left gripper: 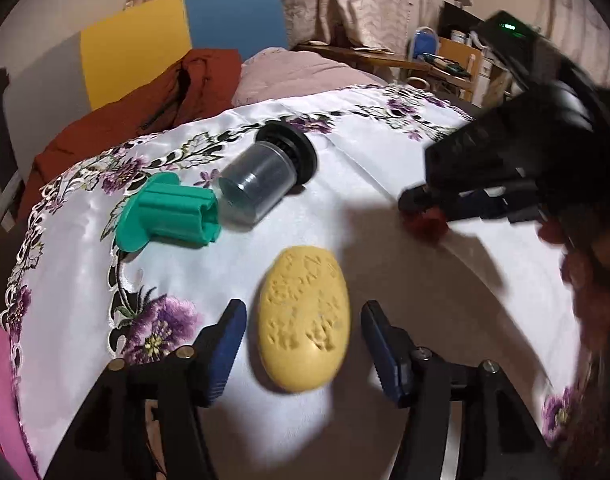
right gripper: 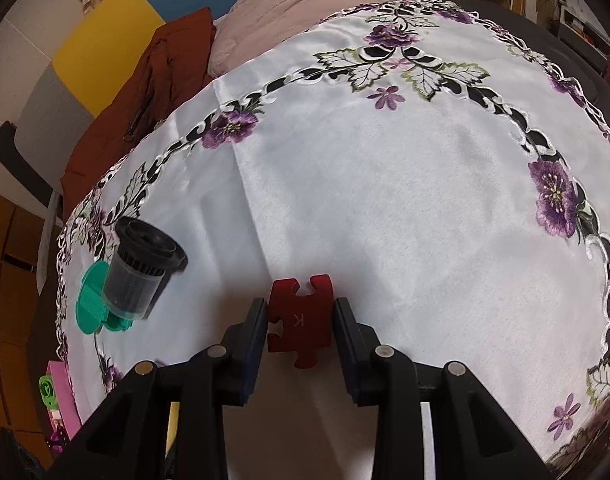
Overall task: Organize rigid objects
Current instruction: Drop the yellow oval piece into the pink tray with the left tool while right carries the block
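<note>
While right gripper (right gripper: 301, 320) clamps red puzzle piece (right gripper: 299, 322), tablecloth (right gripper: 385, 180) beneath.

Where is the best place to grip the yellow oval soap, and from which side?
Probably across the short width of the yellow oval soap, coming from above. It lies flat, long axis between the fingers of the left gripper, and its curved sides are free.

Tablecloth (left gripper: 345, 168) bearing all items. Oval block (left gripper: 305, 324): on the cloth, between the left gripper's (left gripper: 303, 344) fingers, clear of both. Flanged spool (left gripper: 169, 212): behind and left of it, on its side. Filter canister (left gripper: 265, 176): just right of the spool, also on its side. Puzzle piece (right gripper: 300, 320): between the right gripper's (right gripper: 300, 322) pads, right of the canister.
</note>
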Available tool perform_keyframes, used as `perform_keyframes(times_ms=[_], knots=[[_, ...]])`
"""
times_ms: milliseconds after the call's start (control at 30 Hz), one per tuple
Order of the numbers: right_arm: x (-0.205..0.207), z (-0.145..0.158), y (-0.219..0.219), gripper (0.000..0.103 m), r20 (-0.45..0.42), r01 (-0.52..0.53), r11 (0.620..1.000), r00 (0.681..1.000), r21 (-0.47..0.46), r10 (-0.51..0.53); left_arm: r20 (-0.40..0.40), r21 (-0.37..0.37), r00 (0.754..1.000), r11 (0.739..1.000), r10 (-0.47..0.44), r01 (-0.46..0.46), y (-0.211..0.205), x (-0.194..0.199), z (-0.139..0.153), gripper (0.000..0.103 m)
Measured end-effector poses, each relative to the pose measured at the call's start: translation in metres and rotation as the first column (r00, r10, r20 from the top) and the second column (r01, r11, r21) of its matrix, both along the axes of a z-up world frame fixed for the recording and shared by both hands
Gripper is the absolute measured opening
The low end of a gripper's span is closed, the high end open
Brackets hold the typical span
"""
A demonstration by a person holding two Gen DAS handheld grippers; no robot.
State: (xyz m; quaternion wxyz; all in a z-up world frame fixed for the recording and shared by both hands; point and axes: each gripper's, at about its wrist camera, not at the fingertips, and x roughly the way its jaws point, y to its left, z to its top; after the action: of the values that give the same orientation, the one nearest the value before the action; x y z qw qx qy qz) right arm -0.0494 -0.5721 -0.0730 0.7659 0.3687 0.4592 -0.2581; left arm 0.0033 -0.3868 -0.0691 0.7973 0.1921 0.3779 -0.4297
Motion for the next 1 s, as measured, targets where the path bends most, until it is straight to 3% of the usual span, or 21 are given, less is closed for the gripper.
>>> perform_keyframes(times_ms=[33, 100, 333, 600, 800, 1000], knots=[[0.001, 0.000, 0.004, 0.033, -0.002, -0.013, 1.000, 1.000, -0.004, 0.013, -0.006, 0.003, 1.000, 1.000, 0.001, -0.001, -0.002, 0.002, -0.001, 0.059], [0.004, 0.001, 0.011, 0.033, -0.013, -0.034, 0.999, 0.999, -0.022, 0.034, 0.017, 0.014, 1.000, 1.000, -0.014, 0.014, -0.005, 0.002, -0.001, 0.044], [0.012, 0.001, 0.018, 0.033, -0.022, -0.079, 0.996, 0.997, -0.046, 0.079, -0.008, -0.016, 1.000, 1.000, -0.005, 0.005, 0.014, 0.000, 0.001, 0.044], [0.021, 0.001, 0.040, 0.033, 0.001, -0.154, 0.988, 0.988, -0.028, 0.154, -0.120, -0.099, 0.990, 0.992, 0.071, -0.083, 0.064, -0.008, 0.008, 0.044], [0.032, 0.005, 0.084, 0.033, 0.016, -0.284, 0.958, 0.959, -0.028, 0.285, -0.147, -0.146, 0.983, 0.981, 0.106, -0.127, 0.101, -0.015, 0.017, 0.044], [0.037, 0.006, 0.104, 0.033, 0.016, -0.350, 0.936, 0.936, -0.042, 0.351, -0.161, -0.164, 0.979, 0.975, 0.125, -0.151, 0.129, -0.019, 0.026, 0.044]])
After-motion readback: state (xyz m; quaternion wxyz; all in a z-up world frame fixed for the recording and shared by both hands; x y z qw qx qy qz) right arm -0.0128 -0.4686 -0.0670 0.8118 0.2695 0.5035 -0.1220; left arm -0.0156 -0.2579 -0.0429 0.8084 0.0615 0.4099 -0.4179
